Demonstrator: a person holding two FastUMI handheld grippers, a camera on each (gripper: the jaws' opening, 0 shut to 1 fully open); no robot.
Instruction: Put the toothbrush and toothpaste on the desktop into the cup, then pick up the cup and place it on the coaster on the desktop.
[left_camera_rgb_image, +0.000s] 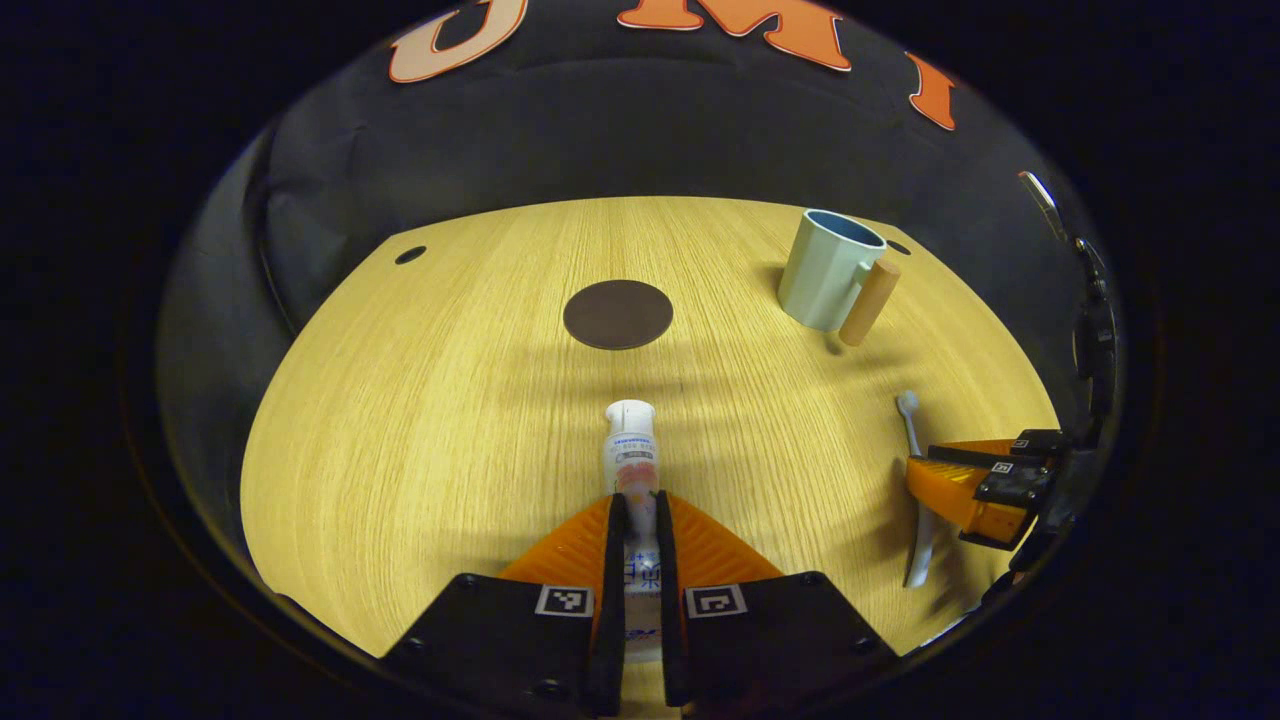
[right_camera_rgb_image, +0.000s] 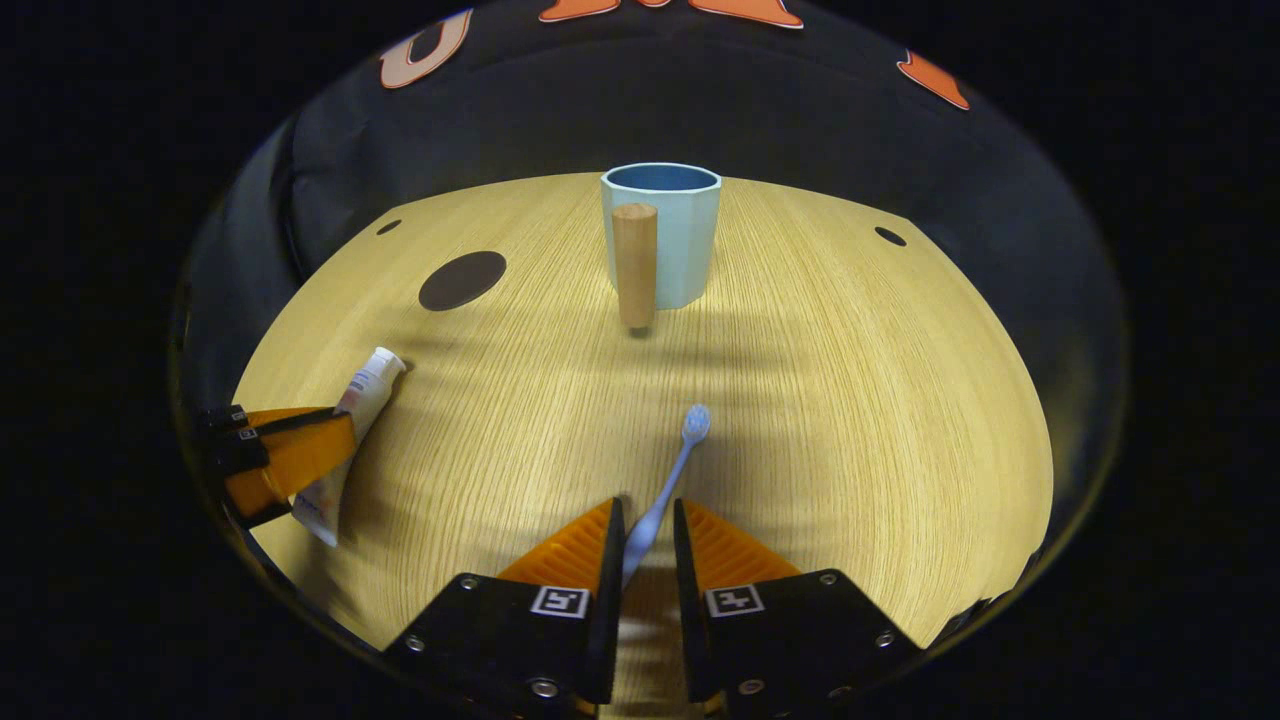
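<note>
Wood-grain counter (left_camera_rgb_image: 420, 430) carries everything here. On it the toothpaste (left_camera_rgb_image: 632, 455) lies with its white cap pointing toward the far edge, and the left gripper (left_camera_rgb_image: 640, 520) has its fingers drawn in narrow against both sides of the tube's body, gripping it. From the right gripper view the same tube (right_camera_rgb_image: 352, 420) shows near the counter's left edge, slanted, with the left gripper (right_camera_rgb_image: 275, 462) around its lower half.

The toothbrush (right_camera_rgb_image: 668, 480) lies flat with its bristle head toward the far edge. The right gripper (right_camera_rgb_image: 647, 535) has its fingers nearly together, the thin handle running between them; whether both fingers actually press on it I cannot tell. In the left gripper view the toothbrush (left_camera_rgb_image: 912, 440) sits near the right edge with the right gripper (left_camera_rgb_image: 960, 490) over its handle.

A pale blue cup (right_camera_rgb_image: 672, 235) with a wooden handle stands upright near the far edge. The dark round coaster (left_camera_rgb_image: 617, 314) lies flat, well apart from the cup, toward the far left.
</note>
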